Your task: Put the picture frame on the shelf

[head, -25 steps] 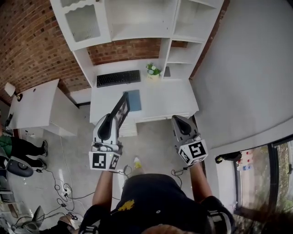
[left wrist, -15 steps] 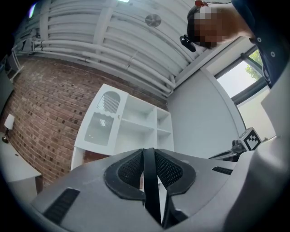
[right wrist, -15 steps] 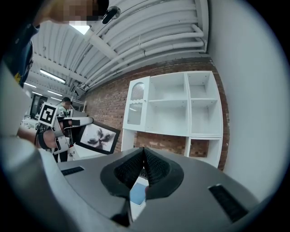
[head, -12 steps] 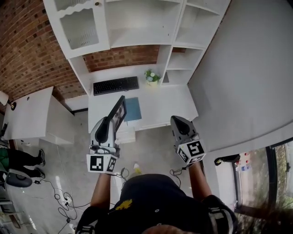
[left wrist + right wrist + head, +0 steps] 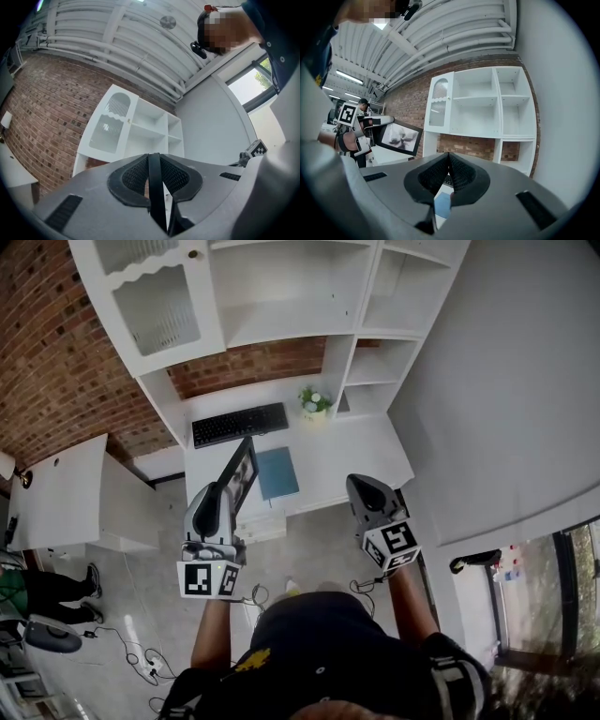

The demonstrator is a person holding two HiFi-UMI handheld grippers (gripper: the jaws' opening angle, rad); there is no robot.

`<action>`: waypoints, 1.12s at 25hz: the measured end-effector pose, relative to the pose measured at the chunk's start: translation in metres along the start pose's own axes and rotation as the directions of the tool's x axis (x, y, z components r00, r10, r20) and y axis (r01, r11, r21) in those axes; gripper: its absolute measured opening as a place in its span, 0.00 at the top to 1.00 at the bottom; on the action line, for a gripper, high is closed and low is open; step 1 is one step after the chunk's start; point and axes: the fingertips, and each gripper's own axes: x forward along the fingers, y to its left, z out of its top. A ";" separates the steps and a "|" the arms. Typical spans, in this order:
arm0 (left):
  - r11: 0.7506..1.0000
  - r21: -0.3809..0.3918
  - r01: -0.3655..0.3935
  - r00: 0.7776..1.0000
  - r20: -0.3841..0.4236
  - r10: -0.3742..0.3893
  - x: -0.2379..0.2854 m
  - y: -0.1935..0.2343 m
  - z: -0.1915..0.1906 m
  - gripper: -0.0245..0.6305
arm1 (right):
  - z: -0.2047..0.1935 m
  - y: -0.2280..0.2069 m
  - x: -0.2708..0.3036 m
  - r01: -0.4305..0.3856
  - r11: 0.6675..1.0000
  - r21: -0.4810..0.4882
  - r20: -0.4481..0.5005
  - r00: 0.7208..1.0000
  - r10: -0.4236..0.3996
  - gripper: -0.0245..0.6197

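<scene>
Head view
Left gripper [image 5: 217, 501]: held out in front of the person, jaws closed on the lower edge of the frame.
Frame [image 5: 242, 472]: black-rimmed and seen almost edge-on. It slants up from the jaws toward the front of the desk and is not on the shelf.
Right gripper [image 5: 366, 491]: level with the left gripper and well apart from it, carrying nothing.
Desk [image 5: 352, 451]: white, with a keyboard [image 5: 240, 424], a small plant [image 5: 315, 400] and a blue pad [image 5: 277, 472] on top.
Shelf [image 5: 281, 306]: a white unit above the desk against a brick wall [image 5: 56, 362]. It has open compartments and a glazed door [image 5: 155, 301] at its left.

Left gripper view
Left gripper [image 5: 153, 161]: the pads are partly closed and press on both sides of a thin black bar.
Frame [image 5: 155, 192]: that bar is the frame's edge, running upright between the pads.
Shelf [image 5: 140, 131]: ahead and higher, with the brick wall [image 5: 42, 117] to its left.

Right gripper view
Right gripper [image 5: 449, 161]: the pad tips meet and nothing is between them. The blue pad [image 5: 442, 204] shows through the gap lower down.
Frame [image 5: 400, 137]: at left, tilted, with its picture side facing this camera. The left gripper [image 5: 363, 127] holds it.
Shelf [image 5: 487, 103]: straight ahead, its compartments bare.
</scene>
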 end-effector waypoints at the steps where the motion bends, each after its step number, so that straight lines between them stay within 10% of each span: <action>1: 1.000 -0.002 0.003 1.000 -0.003 -0.003 0.003 0.005 -0.001 0.84 | 0.001 0.002 0.004 0.002 1.000 0.000 -0.001 1.000 -0.002 0.95; 28: 1.000 -0.007 -0.003 1.000 0.028 0.003 0.182 0.053 -0.039 0.84 | 0.015 -0.116 0.142 -0.045 0.999 0.022 0.057 0.997 0.044 0.95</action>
